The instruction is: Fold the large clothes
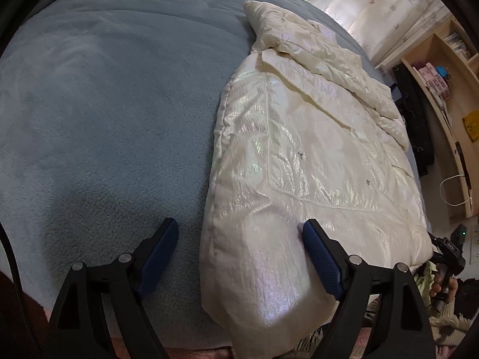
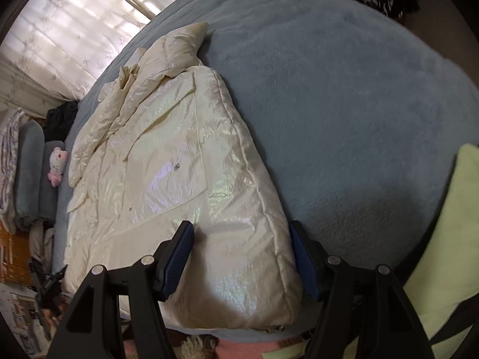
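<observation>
A cream, shiny padded coat (image 1: 314, 155) lies spread on a bed covered by a blue-grey fleece blanket (image 1: 104, 113), along the bed's side edge and reaching its near edge, with one sleeve folded across the upper part toward the far end. The left claw (image 1: 239, 251) is spread wide at the near edge of the bed: its right finger (image 1: 321, 261) presses against the coat's near corner, while the other finger rests over bare blanket beside the coat, so the coat's edge sits between the two without being pinched. The right claw (image 2: 239, 254) is also spread wide and straddles the coat's other near corner (image 2: 239, 269); its blue pads (image 2: 178, 258) stand on either side of the puffy fabric, touching or just beside it, and no clamping shows. In the right wrist view a pale green cloth (image 2: 443, 254) lies at the bed's near edge beside that claw, and a pink and white plush toy (image 2: 58, 164) leans by grey pillows (image 2: 30, 176) at the head of the bed. Patterned curtains (image 1: 374, 6) hang beyond the far end, and a wooden shelf (image 1: 443, 95) stands along the coat's side of the bed.
</observation>
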